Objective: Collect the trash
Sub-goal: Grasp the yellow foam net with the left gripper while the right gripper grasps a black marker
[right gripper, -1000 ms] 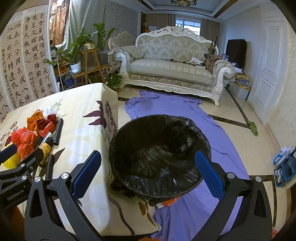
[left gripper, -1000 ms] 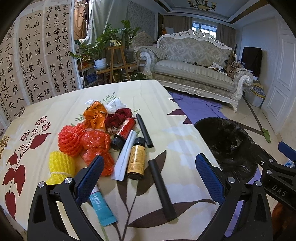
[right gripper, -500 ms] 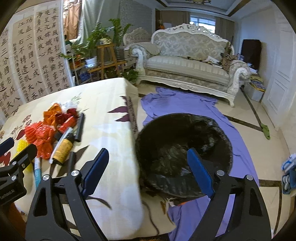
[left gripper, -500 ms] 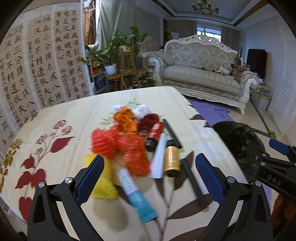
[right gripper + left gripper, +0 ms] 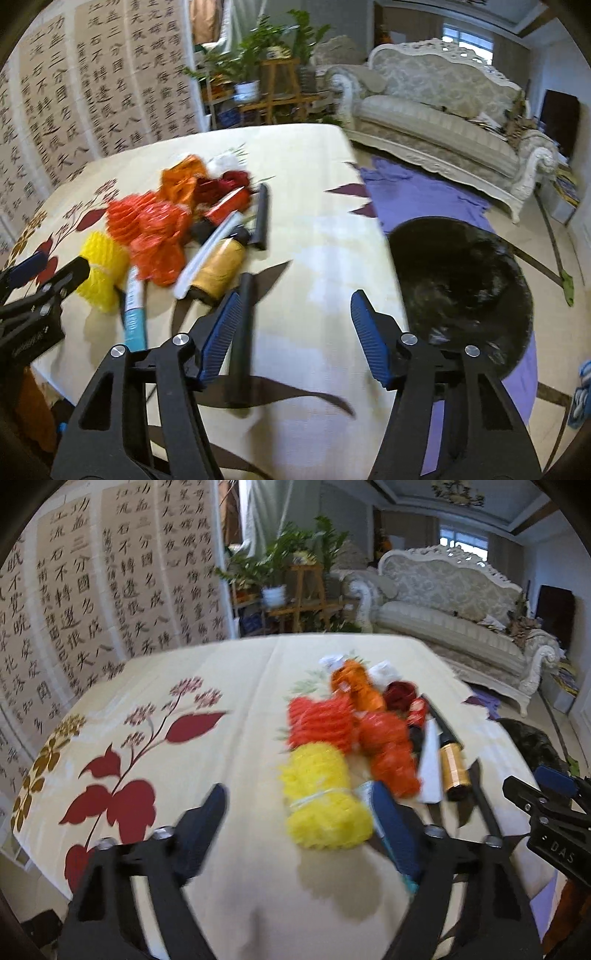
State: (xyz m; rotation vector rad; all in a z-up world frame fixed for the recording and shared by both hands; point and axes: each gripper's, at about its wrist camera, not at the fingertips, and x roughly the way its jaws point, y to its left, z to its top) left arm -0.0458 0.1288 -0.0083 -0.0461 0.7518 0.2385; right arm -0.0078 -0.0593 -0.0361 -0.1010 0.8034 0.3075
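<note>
Left gripper (image 5: 299,823) spread wide, empty, above the tablecloth (image 5: 236,709); yellow foam net (image 5: 325,797) just ahead, against its right finger. Right gripper (image 5: 295,332) spread, empty; black tube (image 5: 243,332) beside its left finger. Beyond: orange nets (image 5: 147,225), amber bottle (image 5: 218,269), teal tube (image 5: 133,314). Farther right, black-lined trash bin (image 5: 465,284) on the floor beside the table.
</note>
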